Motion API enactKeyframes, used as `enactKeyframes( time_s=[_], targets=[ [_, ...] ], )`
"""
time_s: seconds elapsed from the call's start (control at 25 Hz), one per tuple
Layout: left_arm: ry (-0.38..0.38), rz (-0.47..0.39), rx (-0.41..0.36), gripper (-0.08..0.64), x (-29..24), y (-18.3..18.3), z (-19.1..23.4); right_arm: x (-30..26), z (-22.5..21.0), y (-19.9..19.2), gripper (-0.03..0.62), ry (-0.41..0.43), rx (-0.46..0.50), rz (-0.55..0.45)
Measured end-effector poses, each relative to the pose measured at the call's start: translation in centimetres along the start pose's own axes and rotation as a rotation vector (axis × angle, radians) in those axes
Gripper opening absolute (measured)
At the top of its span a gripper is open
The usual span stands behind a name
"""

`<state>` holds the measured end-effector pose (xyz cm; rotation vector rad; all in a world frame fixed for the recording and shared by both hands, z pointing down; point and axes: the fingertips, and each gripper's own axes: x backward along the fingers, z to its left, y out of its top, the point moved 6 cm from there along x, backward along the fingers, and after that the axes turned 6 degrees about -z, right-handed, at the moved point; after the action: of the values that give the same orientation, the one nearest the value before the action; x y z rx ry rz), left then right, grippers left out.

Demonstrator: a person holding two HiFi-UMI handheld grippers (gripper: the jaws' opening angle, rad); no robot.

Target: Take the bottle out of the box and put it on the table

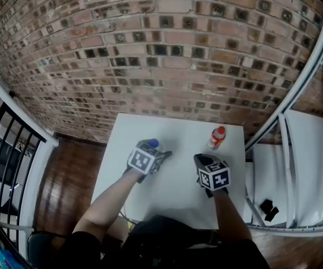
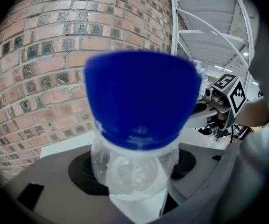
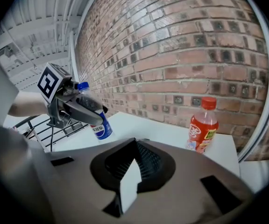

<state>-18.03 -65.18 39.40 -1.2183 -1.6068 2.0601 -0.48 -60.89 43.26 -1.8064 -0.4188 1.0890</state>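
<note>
Holding a clear plastic bottle with a blue cap and blue label (image 2: 130,164) around its clear middle, the left gripper (image 1: 157,153) has its jaws clamped on it. The bottle leans in the grip, cap up and labelled end down towards the white rectangular table (image 1: 172,192). From the right gripper view its base looks very close to the tabletop, but I cannot tell whether it touches.

Beside it the right gripper (image 3: 133,164) hangs over the near right part of the table with its jaws drawn together on nothing.

No box shows in any view, so I judge the lift-out finished and the set-down to be the step in hand.

Further back, near the table's far right corner, an orange drink bottle with a red cap (image 3: 202,125) stands upright, well apart from the held one. Behind the table rises a red-brown brick wall (image 1: 150,49).

The next move probably calls for righting the blue-capped bottle so its base meets the table flat. The jaws should spread only once it stands by itself. Letting go while it leans could tip it or send it rolling, since the body is round and light.
</note>
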Motion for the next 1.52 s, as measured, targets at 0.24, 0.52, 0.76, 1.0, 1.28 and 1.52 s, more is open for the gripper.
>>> enactKeyframes(
  time_s=[0.24, 0.52, 0.76, 1.0, 1.28, 1.52],
  targets=[
    [0.025, -0.014, 0.035, 0.311, -3.8, 0.4, 3.9, -2.4, -0.6, 0.3, 0.003, 0.004, -0.013, 0.023],
    [0.039, -0.008, 0.038, 0.313, -7.7, 0.3, 7.9, -5.8, -1.4, -0.1, 0.003, 0.007, -0.049, 0.052],
    [0.021, -0.004, 0.04, 0.314, -10.9, -0.1, 9.7, -7.8, -2.3, -0.4, 0.003, -0.004, -0.071, 0.071],
    [-0.03, 0.032, -0.034, 0.316, -13.1, 0.7, 9.1, -9.2, -3.2, -0.9, 0.003, -0.002, -0.092, 0.086],
    [-0.042, 0.031, -0.03, 0.336, -13.5, 0.6, 8.6, -9.6, -2.8, -1.3, 0.003, 0.013, -0.092, 0.097],
    [0.02, 0.035, 0.01, 0.441, -13.0, 0.4, 8.0, -8.6, -2.4, -0.9, 0.003, 0.003, -0.067, 0.09]
  ],
)
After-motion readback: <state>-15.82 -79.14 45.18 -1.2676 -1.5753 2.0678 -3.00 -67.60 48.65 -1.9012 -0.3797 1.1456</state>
